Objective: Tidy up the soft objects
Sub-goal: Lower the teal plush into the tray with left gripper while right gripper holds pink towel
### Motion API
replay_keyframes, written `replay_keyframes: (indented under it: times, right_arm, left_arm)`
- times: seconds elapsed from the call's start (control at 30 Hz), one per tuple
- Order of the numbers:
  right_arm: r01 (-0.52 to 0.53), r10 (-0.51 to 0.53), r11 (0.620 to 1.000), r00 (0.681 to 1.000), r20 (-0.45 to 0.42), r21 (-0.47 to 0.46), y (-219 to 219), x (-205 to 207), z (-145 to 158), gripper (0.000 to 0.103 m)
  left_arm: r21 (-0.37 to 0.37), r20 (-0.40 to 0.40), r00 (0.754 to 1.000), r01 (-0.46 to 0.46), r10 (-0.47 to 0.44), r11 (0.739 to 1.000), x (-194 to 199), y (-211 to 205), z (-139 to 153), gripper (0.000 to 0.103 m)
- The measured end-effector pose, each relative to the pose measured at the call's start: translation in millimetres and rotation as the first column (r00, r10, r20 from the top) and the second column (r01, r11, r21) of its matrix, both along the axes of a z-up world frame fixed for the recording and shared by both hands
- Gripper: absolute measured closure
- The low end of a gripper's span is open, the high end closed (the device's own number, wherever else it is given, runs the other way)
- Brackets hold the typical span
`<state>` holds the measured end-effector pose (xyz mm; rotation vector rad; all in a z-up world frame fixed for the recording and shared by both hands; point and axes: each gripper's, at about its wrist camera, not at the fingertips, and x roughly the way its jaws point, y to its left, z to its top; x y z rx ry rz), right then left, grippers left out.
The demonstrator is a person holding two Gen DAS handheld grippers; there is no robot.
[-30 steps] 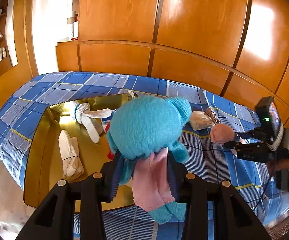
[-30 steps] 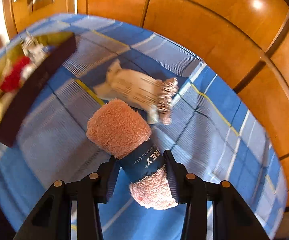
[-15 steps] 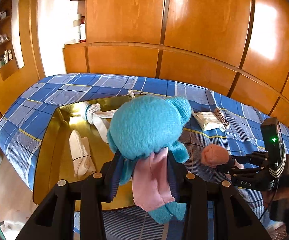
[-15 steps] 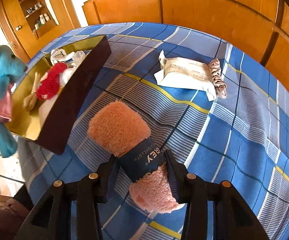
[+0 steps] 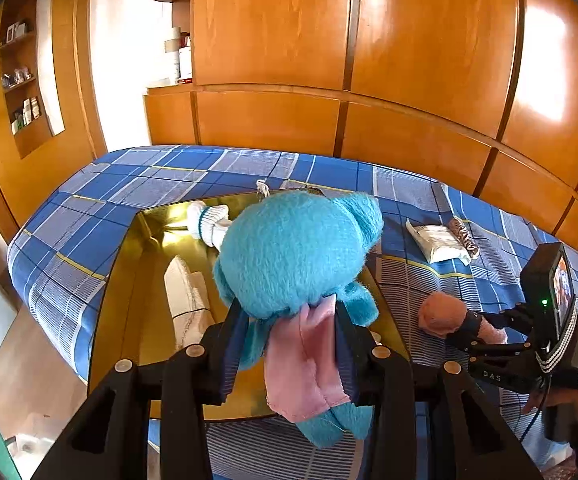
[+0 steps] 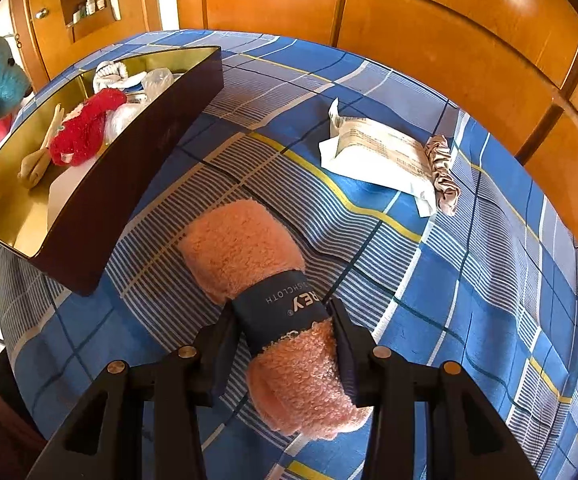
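Left tool [image 5: 289, 344] clamped on a fuzzy turquoise plush [image 5: 297, 256] by its pink cloth body, round head forward, legs dangling below the fingers; held in the air over the near half of the box [image 5: 129, 280]. Right tool [image 6: 285, 344] clamped on a rolled peach towel [image 6: 245, 248], nubby terry, wrapped in a dark blue paper band; roll lying low over the bedspread, just beside the box's long dark outer wall; touching the cloth or not, hard to tell.

Box: shallow, rectangular, glossy gold inside, dark outside, resting on the bed [image 5: 89, 208] toward its left edge. Inside: a shaggy red plush [image 6: 85, 128], white ribbed socks [image 5: 209, 220], a folded cream cloth [image 5: 187, 296], crinkly clear plastic [image 6: 157, 80]. Much of the box floor hidden behind the turquoise head in the left view; near corner cut off by the tool fingers.

Bed covered in smooth blue plaid with white and yellow lines. Toward the far right edge, by the glossy wooden wall panels: a flat white printed packet [image 6: 381, 152] with a ruffled beige scrunchie [image 6: 443, 172] touching its end. Wide bare plaid between towel and packet, and between box and far edge. Right side of the bed running close under the panels.

Hand behind the right tool only partly seen at the left view's lower right corner.
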<state>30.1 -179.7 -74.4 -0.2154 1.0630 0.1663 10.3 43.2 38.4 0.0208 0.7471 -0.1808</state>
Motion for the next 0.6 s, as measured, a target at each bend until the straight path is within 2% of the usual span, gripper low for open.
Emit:
replay_keyframes:
  times: [0.6]
  right_arm:
    - [0.011,-0.010,0.999,0.999,0.037,-0.038,6,-3,-2,0.059]
  left_arm:
    - [0.001,-0.019,0.999,-0.043,0.043,0.999,7,17,-7,0.062]
